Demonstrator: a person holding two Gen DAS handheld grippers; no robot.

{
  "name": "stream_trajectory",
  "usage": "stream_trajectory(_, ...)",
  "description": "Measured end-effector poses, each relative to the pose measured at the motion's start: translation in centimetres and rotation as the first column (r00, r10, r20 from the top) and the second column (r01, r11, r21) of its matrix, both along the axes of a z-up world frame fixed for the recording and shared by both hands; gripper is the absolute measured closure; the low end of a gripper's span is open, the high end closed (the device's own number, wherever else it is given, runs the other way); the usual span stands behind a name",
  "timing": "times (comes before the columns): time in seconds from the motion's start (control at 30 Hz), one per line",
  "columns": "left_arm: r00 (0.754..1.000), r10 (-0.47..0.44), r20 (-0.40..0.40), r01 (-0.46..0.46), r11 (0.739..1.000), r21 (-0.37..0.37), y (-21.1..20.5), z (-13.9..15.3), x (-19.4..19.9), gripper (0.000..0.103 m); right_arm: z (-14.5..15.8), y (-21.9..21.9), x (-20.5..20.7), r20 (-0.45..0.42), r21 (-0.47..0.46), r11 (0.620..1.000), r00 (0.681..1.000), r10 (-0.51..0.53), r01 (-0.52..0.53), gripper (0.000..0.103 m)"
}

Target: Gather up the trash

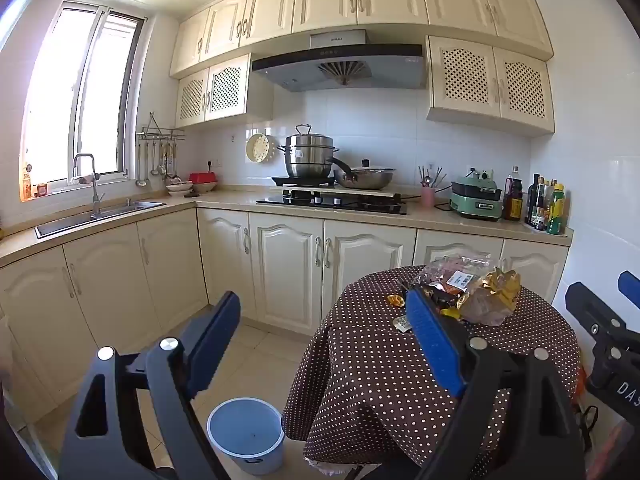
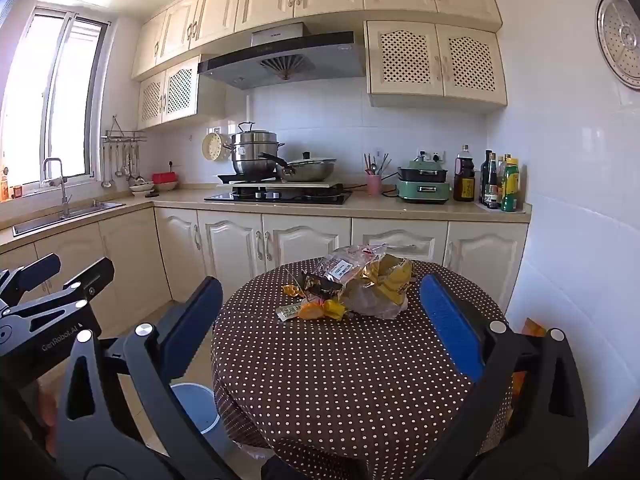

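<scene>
- Left gripper [image 1: 324, 324] and right gripper [image 2: 320, 308]: jaws wide apart, empty.
- Crumpled wrappers [image 2: 360, 284] piled mid-frame on dotted round table [image 2: 340, 380].
- Blue bin [image 1: 245, 428] bottom centre, beside the table.

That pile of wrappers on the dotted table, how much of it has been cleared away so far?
Nothing looks done: the wrappers all lie on the table, and the bin on the floor looks empty. Nothing is in hand; the left gripper and right gripper are open and empty. All the collecting remains.

Wrappers [image 2: 352, 284] on table [image 2: 340, 380], bin [image 1: 246, 440] left below, counter [image 2: 360, 210] behind
</scene>
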State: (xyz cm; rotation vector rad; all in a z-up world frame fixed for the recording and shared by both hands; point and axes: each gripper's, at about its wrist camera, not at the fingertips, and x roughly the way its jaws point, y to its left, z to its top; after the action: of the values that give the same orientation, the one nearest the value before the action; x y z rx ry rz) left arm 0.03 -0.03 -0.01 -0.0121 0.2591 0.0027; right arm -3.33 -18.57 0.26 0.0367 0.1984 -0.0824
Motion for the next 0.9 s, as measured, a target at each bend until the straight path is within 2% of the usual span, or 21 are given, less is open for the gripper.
stream_trajectory(0.9, 1.0, -0.002, -0.001, 0.002, 1.0, 0.0, -0.21, -0.64, 0.7, 0.019, 0.39, -0.3, 0.01, 0.005, 0.004, 1.0, 1.0, -0.004, 0.004, 0.006)
